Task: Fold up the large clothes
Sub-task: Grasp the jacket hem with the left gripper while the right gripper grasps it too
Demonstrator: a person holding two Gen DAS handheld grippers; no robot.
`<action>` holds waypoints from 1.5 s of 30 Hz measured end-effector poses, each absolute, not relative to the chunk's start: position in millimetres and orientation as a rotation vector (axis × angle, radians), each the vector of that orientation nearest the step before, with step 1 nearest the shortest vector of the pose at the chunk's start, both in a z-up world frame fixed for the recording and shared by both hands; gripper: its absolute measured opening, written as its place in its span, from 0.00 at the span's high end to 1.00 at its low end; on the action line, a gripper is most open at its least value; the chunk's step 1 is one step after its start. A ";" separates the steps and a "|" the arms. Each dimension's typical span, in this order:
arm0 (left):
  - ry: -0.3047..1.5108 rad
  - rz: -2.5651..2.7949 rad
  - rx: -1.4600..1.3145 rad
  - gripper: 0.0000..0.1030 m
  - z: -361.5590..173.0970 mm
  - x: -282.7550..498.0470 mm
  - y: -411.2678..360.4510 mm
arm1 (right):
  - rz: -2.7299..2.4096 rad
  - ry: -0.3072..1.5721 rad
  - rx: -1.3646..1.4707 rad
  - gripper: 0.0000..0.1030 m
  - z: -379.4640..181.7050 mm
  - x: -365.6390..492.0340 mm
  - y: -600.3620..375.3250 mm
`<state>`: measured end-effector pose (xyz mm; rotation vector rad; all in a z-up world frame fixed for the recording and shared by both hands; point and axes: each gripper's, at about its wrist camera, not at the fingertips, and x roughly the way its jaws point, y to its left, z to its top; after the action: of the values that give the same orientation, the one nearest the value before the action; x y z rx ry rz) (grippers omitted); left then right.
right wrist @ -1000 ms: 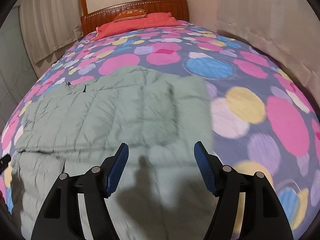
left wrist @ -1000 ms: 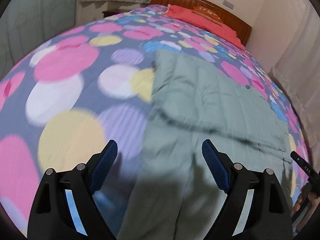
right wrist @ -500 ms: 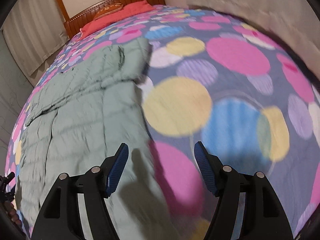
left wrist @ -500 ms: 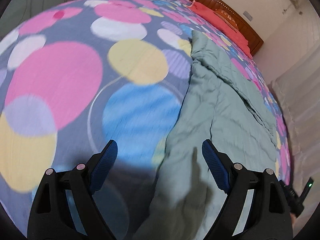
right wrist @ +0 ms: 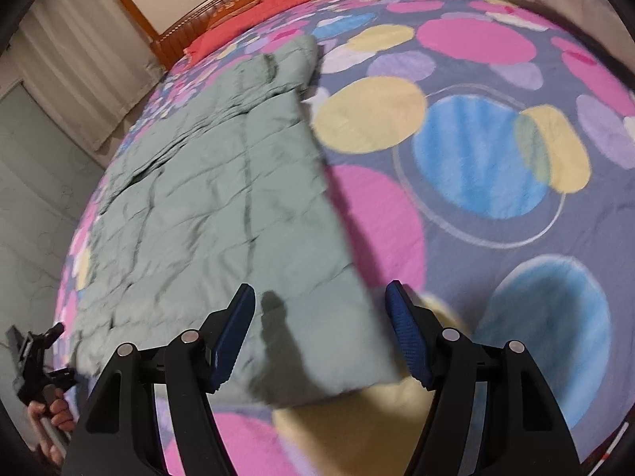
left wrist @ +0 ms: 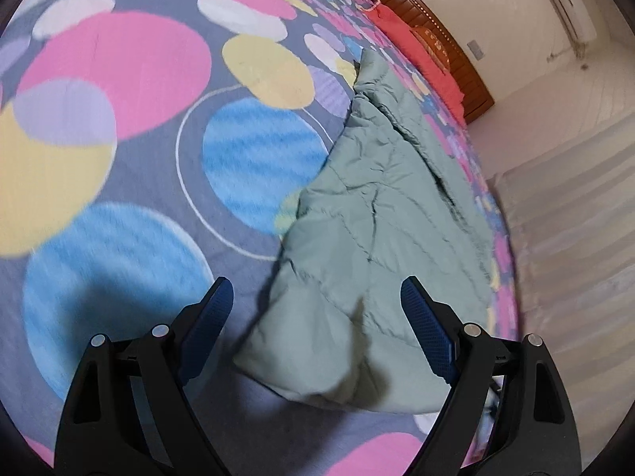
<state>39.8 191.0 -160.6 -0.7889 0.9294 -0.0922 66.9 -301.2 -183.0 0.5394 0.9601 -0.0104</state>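
Left wrist view now looks down on the near left corner of the green quilted garment, which lies flat on the bed's spotted cover; a second ago this camera faced up the middle of the garment toward the wooden headboard. We have swung our left claw outward and down, so its blue pads now stand wide apart, one over the bare cover and one over the fabric, with the corner between them but not pressed. Right wrist view shows the mirror of this: our right claw has travelled from the garment's centre to its near right corner, and its pads also stand apart, a little narrower than the left pair, straddling the edge without gripping. At the lower left of that view we see the hand that holds the other tool. Both pictures are blurred. We judge that both claws are now lined up on the two near corners, ready to pinch them and carry the hem toward the red pillow for a fold.
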 end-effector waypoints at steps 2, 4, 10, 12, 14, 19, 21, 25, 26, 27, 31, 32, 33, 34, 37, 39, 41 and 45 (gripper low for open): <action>0.921 -0.096 -0.820 0.17 -162.5 37.3 190.7 | 0.001 0.956 0.544 0.34 -183.2 66.0 -297.7; 0.918 -0.092 -0.823 0.19 -162.2 36.7 188.3 | 0.006 0.954 0.540 0.35 -183.3 65.3 -294.9; 0.892 -0.057 -0.846 0.32 -162.2 33.2 189.9 | 0.011 0.949 0.553 0.42 -182.4 64.3 -294.1; 0.888 -0.040 -0.848 0.32 -164.5 33.0 193.4 | 0.014 0.949 0.556 0.44 -182.8 63.5 -294.3; 0.907 -0.058 -0.824 0.32 -164.1 34.0 189.7 | 0.016 0.948 0.556 0.44 -183.0 63.0 -293.8; 0.904 -0.086 -0.804 0.38 -162.7 30.8 180.7 | 0.036 0.948 0.570 0.52 -183.8 63.2 -290.7; 0.919 -0.105 -0.802 0.56 -165.9 32.6 176.2 | 0.043 0.950 0.571 0.56 -184.9 63.6 -288.7; 0.932 -0.126 -0.762 0.75 -167.1 33.7 167.1 | 0.051 0.948 0.564 0.66 -184.5 63.4 -284.9; 0.929 -0.130 -0.754 0.80 -166.1 33.7 165.9 | 0.051 0.946 0.565 0.71 -184.4 63.2 -284.8; 0.924 -0.134 -0.752 0.84 -165.4 33.7 165.6 | 0.051 0.943 0.566 0.76 -184.2 62.7 -285.1; 0.898 -0.150 -0.738 0.92 -158.2 33.1 166.0 | 0.055 0.930 0.581 0.84 -182.7 60.4 -287.6; 0.888 -0.154 -0.735 0.94 -154.7 33.2 166.0 | 0.057 0.922 0.585 0.85 -181.1 59.4 -288.0; 0.882 -0.157 -0.735 0.95 -152.4 33.1 166.0 | 0.060 0.917 0.587 0.86 -180.0 58.9 -288.5; 0.870 -0.164 -0.739 0.95 -149.1 33.1 166.4 | 0.063 0.911 0.589 0.87 -178.5 58.4 -288.5; 0.844 -0.176 -0.748 0.95 -138.8 35.4 167.6 | 0.084 0.893 0.603 0.88 -172.9 57.9 -288.2; 0.827 -0.181 -0.750 0.96 -130.7 39.0 167.6 | 0.103 0.883 0.624 0.89 -169.1 59.2 -288.1; 0.809 -0.190 -0.752 0.96 -122.1 44.1 166.9 | 0.132 0.871 0.661 0.89 -164.5 62.5 -289.2; 0.776 -0.210 -0.731 0.96 -102.2 62.4 162.3 | 0.177 0.842 0.712 0.90 -153.9 73.2 -290.8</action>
<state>62.4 162.3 -102.2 -0.7310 0.7762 -0.2095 73.2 -290.8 -153.9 0.7120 0.8418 0.1772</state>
